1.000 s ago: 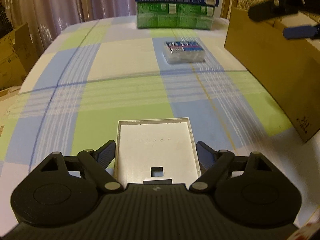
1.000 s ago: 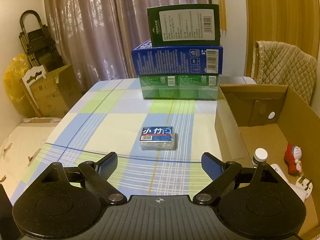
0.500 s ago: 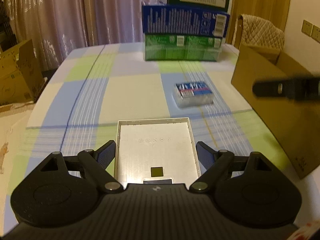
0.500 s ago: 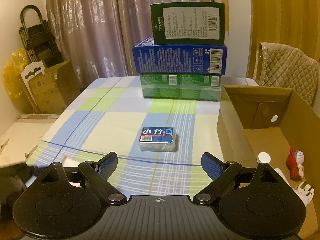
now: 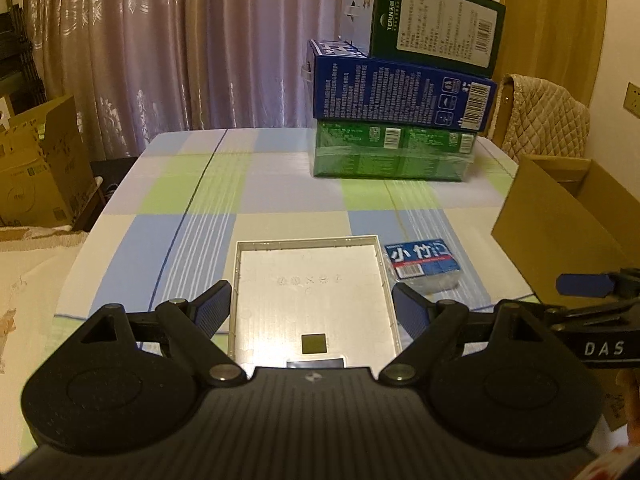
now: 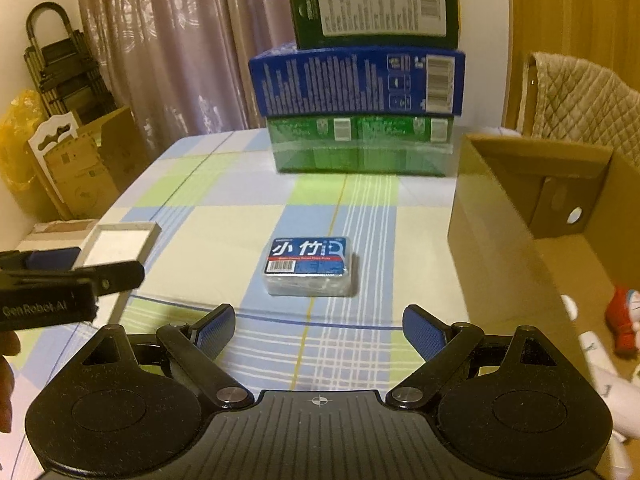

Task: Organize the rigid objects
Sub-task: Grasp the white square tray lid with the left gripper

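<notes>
My left gripper (image 5: 312, 304) is shut on a shallow white tray (image 5: 308, 280), pads against its two long sides, carrying it above the checked tablecloth. The tray (image 6: 118, 242) and the left gripper (image 6: 80, 276) also show at the left edge of the right wrist view. A clear floss-pick box with a blue label (image 6: 310, 270) lies flat on the cloth, just ahead of my right gripper (image 6: 318, 320), which is open with nothing between its fingers. The same floss-pick box (image 5: 422, 266) sits just right of the tray. A right gripper finger (image 5: 584, 285) reaches in from the right.
Three cartons are stacked at the table's far side: green (image 6: 360, 152), blue (image 6: 356, 84), dark green (image 6: 376, 0). An open cardboard box (image 6: 500, 240) stands at the right, holding a small toy figure (image 6: 626, 316) and white bottles (image 6: 592, 352). Cardboard cartons (image 5: 36, 168) stand beside the table at the left.
The left gripper has risen and swung right with the tray, bringing the floss-pick box close beside it. The right gripper has sunk toward that box. Each gripper now shows in the other's view.
</notes>
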{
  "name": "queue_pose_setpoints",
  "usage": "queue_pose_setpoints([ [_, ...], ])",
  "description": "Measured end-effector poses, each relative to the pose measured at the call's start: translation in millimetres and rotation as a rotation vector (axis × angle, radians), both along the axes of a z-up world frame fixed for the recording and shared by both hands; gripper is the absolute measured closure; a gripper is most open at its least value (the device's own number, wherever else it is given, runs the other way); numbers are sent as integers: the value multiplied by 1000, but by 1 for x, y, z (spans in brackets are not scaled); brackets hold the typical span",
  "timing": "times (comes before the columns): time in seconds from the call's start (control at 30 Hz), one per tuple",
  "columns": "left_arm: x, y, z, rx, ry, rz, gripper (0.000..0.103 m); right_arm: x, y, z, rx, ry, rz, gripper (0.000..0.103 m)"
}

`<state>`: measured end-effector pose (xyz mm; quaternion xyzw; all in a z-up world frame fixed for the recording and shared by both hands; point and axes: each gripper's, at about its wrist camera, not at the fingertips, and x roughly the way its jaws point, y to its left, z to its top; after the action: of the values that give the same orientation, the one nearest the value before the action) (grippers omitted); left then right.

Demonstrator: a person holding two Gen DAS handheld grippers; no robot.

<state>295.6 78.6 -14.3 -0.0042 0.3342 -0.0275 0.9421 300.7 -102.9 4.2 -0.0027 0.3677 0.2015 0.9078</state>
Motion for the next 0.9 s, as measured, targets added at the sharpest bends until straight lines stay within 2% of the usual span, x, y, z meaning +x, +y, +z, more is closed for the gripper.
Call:
queue_pose_setpoints([
  [0.27,23,10,-6,0,2,9,20,20,7,-15,-3,-29,-13,15],
  [0.57,41,22,-16,-12,12,25,20,37,28,-35,-22,-78,32,15],
  [0.7,48,26,-23,12,18,33,20,45,39,-46,-38,-73,35,15],
  [0.9,53,36,-30,-3,40,52,20,61,49,-56,-33,-43,2,11],
])
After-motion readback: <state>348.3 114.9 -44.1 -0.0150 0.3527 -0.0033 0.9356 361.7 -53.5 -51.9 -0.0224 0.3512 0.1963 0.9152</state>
